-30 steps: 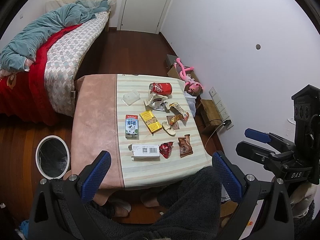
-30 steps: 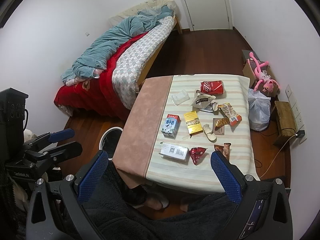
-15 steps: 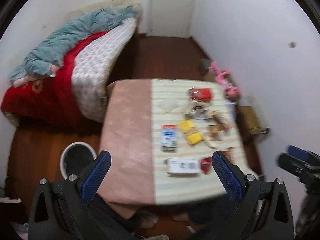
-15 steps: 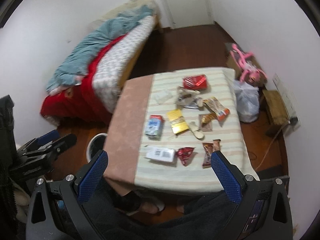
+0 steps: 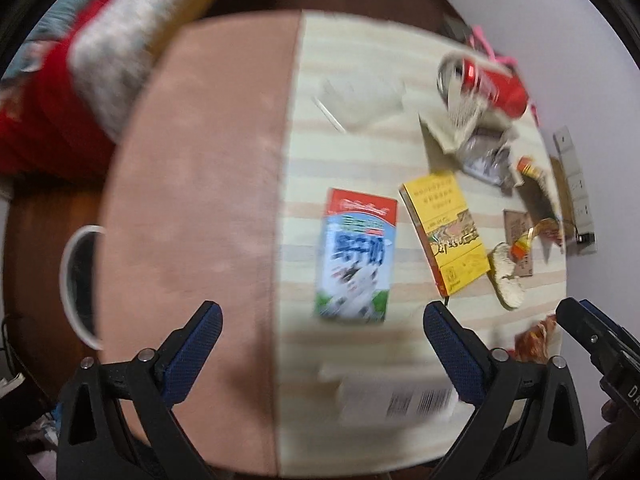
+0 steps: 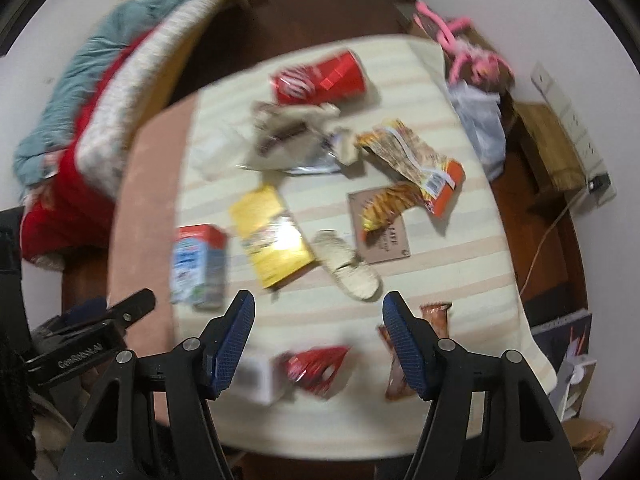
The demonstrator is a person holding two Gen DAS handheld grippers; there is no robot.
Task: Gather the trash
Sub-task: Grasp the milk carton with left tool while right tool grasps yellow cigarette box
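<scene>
Trash lies scattered on a low table (image 5: 192, 208). A milk carton (image 5: 354, 256) (image 6: 198, 264), a yellow box (image 5: 446, 228) (image 6: 272, 236), a red can (image 5: 490, 84) (image 6: 320, 78), a white barcode box (image 5: 396, 398), a red wrapper (image 6: 316, 366), a brown wrapper (image 6: 404, 364) and an orange snack bag (image 6: 416, 164) are among it. My left gripper (image 5: 320, 332) is open and empty, just above the milk carton and barcode box. My right gripper (image 6: 318, 324) is open and empty, above the red wrapper. Both views are blurred.
A white-rimmed waste bin (image 5: 78, 284) stands on the wood floor left of the table. A bed with red and teal bedding (image 6: 84, 120) lies beyond. A plastic bag (image 6: 480, 128), a pink toy (image 6: 464, 46) and a power strip (image 5: 574, 184) sit along the right wall.
Both grippers have dropped toward the table and moved forward; the trash looks much larger. The right jaws have narrowed somewhat. Nothing has been taken hold of.
</scene>
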